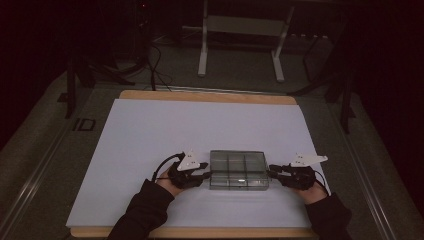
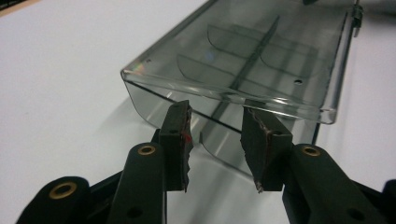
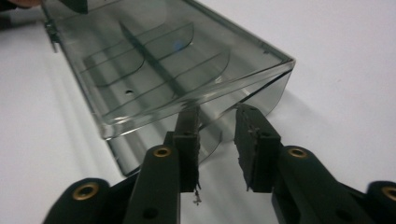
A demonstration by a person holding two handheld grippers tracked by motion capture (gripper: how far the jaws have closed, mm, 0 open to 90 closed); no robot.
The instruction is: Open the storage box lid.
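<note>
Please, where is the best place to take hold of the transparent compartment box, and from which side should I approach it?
Probably by its two short end walls, one tongs from each side. The compartment box lies flat with its lid closed, long side toward the person. The left tongs and right tongs already face those ends, jaws open with nothing between them. The overhanging lid edge there offers a lip to catch.

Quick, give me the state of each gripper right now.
Left gripper: open, jaws apart at the left end wall of the clear compartment box, holding nothing.
Right gripper: open, jaws apart at the box's right end wall, holding nothing.
</note>
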